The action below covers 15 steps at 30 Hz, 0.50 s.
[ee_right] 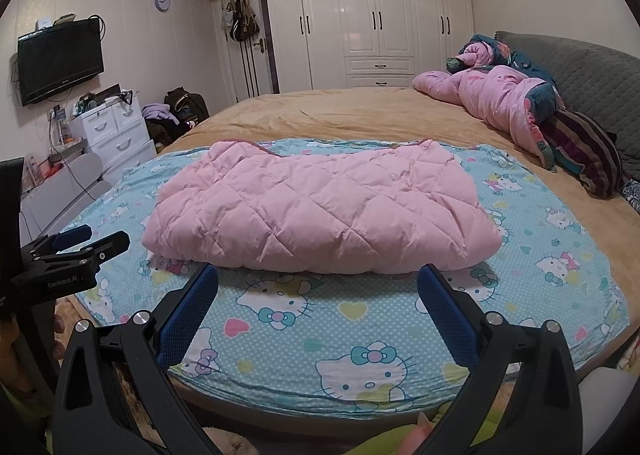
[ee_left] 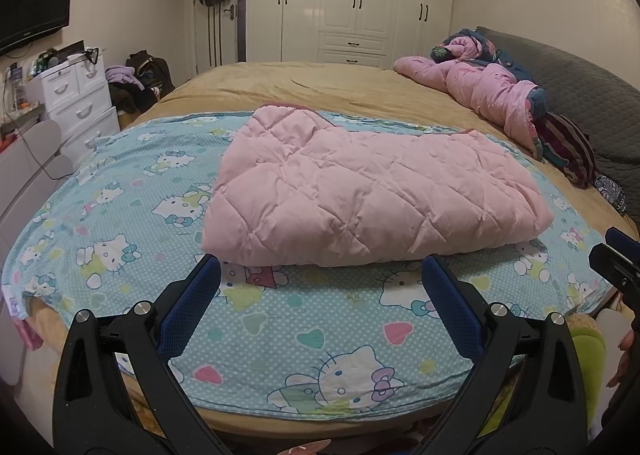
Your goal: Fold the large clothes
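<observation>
Spread across the near end of the bed (ee_left: 280, 83), a cartoon-print sheet (ee_left: 120, 215) carries the work. Nearest, the left gripper (ee_left: 320, 269) and right gripper (ee_right: 318, 277) are held wide open and empty, jaws clear of the cloth. Just beyond, the pink quilted coat (ee_right: 320, 211) lies folded into a thick pad. Any further fold is best made by gripping both near corners together. Farther back, a crumpled pink quilt (ee_right: 504, 99) is heaped.

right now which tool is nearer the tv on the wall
Left. The left tool sits on the TV side of the bed, with the right tool beside it, further from that wall. Both are open, just short of the pink quilted garment.
</observation>
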Motion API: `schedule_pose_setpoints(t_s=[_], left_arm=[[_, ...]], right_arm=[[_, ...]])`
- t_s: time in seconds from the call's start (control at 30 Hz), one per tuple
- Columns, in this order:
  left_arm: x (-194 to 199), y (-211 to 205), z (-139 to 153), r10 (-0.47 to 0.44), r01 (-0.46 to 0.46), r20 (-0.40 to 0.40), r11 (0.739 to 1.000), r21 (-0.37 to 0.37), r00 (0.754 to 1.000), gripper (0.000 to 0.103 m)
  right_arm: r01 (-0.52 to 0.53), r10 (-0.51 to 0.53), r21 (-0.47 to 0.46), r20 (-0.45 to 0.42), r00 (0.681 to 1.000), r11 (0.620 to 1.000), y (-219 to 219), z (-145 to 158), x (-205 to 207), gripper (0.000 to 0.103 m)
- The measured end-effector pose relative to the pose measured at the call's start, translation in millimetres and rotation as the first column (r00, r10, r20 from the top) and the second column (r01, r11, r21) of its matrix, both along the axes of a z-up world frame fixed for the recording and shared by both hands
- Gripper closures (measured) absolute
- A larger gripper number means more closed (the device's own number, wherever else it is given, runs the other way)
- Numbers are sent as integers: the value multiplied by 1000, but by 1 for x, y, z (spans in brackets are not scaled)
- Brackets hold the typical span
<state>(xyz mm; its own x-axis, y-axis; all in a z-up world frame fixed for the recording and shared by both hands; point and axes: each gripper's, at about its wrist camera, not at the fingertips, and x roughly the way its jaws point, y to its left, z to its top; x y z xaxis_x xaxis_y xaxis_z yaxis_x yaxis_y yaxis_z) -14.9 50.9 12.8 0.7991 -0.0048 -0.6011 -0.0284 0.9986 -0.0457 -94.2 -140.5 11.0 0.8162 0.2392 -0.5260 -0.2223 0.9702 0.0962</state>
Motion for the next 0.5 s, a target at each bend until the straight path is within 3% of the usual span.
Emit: schedule_pose_setpoints(t_s=[0.5], left_arm=[[-1, 1, 0, 3, -3, -3, 1000, 5, 1000, 9]], right_arm=[[1, -1, -6, -1, 1000, 1000, 1, 0, -1, 4]])
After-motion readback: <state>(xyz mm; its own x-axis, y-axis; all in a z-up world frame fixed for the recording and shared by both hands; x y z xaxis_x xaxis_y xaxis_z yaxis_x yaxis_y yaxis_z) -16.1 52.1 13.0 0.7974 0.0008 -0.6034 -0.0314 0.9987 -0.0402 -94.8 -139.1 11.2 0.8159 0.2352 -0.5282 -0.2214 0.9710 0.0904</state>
